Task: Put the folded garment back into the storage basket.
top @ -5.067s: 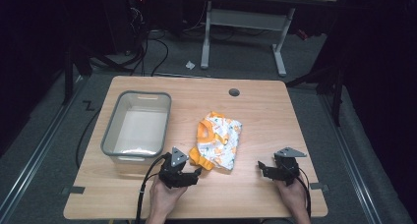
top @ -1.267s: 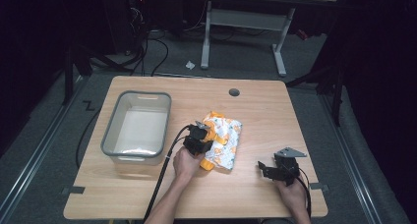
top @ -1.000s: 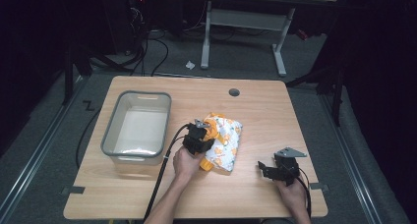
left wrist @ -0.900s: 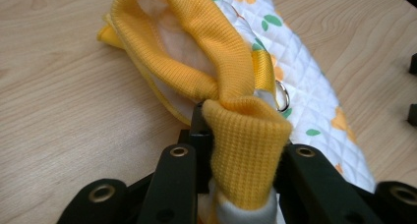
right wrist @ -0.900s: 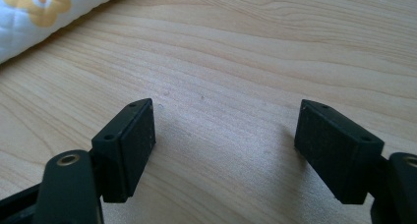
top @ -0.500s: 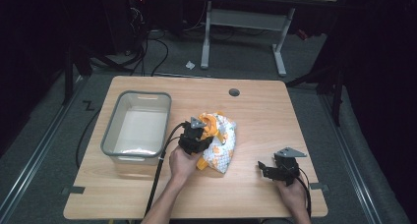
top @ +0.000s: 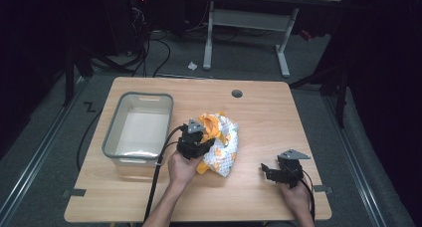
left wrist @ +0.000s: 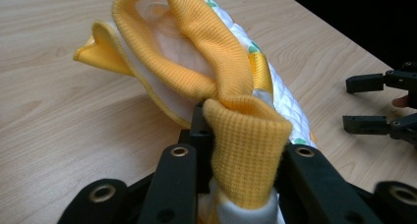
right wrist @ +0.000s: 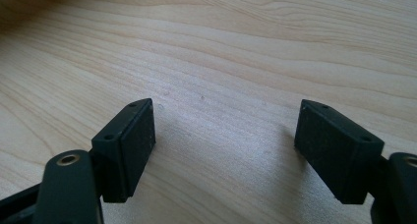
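Observation:
A small white garment (top: 226,143) with an orange-and-green print and yellow ribbed trim lies bunched at the middle of the wooden table (top: 259,112). My left gripper (top: 197,140) is shut on its yellow ribbed edge. In the left gripper view that trim (left wrist: 206,71) rises in a loop from between the black jaws of my left gripper (left wrist: 241,157), lifted off the wood. My right gripper (top: 269,171) rests near the table's front right, open, with bare wood between its fingers (right wrist: 127,145). The same gripper (left wrist: 370,102) sits at the far right of the left gripper view.
A grey plastic bin (top: 112,142) with a pale inside stands at the table's left, close to my left hand. A round cable hole (top: 237,93) sits near the back edge. Desk legs and cables stand on the floor behind.
My left gripper reached the garment from the front, closed on its yellow edge, and has lifted it up and toward the bin, bunching the cloth. The right gripper has kept still.

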{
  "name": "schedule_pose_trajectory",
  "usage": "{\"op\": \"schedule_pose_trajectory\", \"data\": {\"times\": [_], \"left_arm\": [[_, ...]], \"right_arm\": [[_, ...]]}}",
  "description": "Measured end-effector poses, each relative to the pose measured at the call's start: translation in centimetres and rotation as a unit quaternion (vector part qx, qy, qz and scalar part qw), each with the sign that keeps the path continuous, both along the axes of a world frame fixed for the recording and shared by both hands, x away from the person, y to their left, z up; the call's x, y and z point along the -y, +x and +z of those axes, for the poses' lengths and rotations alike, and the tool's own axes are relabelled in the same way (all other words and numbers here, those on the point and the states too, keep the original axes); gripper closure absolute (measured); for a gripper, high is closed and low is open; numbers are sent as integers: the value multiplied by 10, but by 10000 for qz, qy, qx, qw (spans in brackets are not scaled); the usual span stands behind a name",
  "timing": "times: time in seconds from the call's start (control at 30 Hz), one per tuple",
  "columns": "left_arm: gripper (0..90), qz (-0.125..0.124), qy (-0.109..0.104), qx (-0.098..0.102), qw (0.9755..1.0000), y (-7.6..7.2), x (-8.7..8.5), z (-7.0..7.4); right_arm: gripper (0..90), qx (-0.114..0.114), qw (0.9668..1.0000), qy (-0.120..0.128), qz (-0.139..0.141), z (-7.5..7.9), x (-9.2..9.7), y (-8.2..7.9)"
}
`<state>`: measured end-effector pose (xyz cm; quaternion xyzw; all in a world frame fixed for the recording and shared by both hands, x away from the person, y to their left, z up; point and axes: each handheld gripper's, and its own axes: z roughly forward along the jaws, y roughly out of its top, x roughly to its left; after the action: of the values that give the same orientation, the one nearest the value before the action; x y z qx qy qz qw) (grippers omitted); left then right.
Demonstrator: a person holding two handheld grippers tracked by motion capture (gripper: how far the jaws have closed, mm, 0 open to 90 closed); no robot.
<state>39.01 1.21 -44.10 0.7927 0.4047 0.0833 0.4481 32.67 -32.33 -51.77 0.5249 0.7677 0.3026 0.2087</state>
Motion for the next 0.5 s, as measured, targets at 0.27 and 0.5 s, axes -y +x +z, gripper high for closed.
{"op": "schedule_pose_trajectory", "data": {"times": [0.27,0.5], "left_arm": [[749,32,-66,50,10000,-5,-10,8],[749,80,-155,85,9998,-6,-22,16]], "right_arm": [[236,1,10000,0,0,0,0,0],[236,0,10000,1,1,0,0,0]]}}
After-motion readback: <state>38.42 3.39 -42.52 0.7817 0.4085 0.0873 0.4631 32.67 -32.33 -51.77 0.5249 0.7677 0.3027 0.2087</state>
